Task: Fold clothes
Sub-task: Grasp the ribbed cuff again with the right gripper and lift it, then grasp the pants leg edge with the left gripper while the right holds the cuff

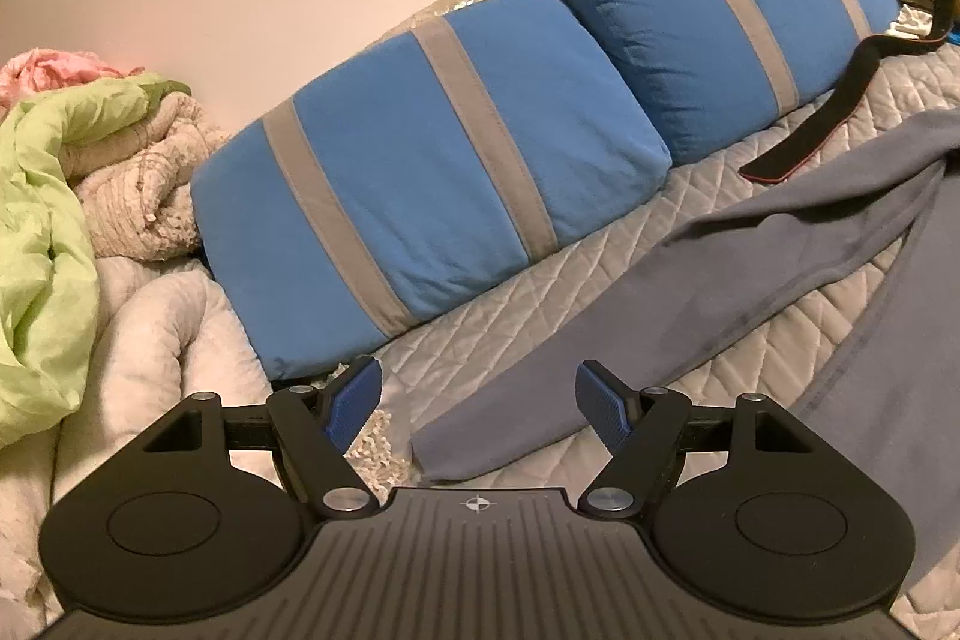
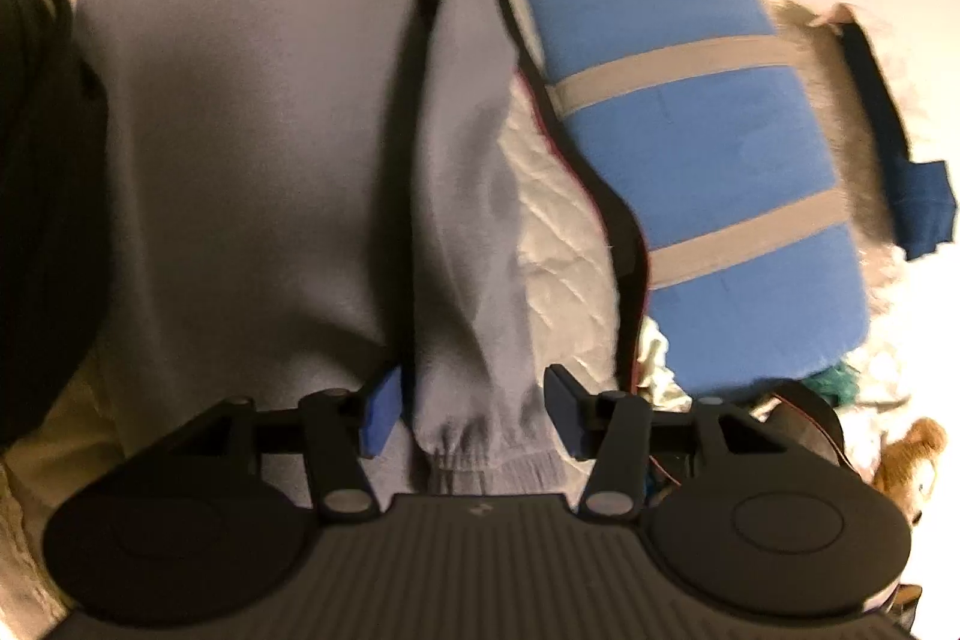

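Left hand-held gripper (image 1: 478,403), fingers spread, hovers over a grey sweatshirt (image 1: 690,280) sleeve end. Right hand-held gripper (image 2: 474,412), also spread, straddles the elastic cuff (image 2: 480,451) on the quilted bed (image 2: 558,232).

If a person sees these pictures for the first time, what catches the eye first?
The two blue pillows with grey stripes lie along the wall at the back of the quilted bed. In front of them the grey-blue garment is spread out, with a sleeve cuff between the open fingers of the right gripper.

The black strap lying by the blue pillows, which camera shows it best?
The left wrist view: the black strap lies sharp and unobstructed on the quilt beside the pillows. The right wrist view shows it only as a dark, blurred strip along the pillow's edge.
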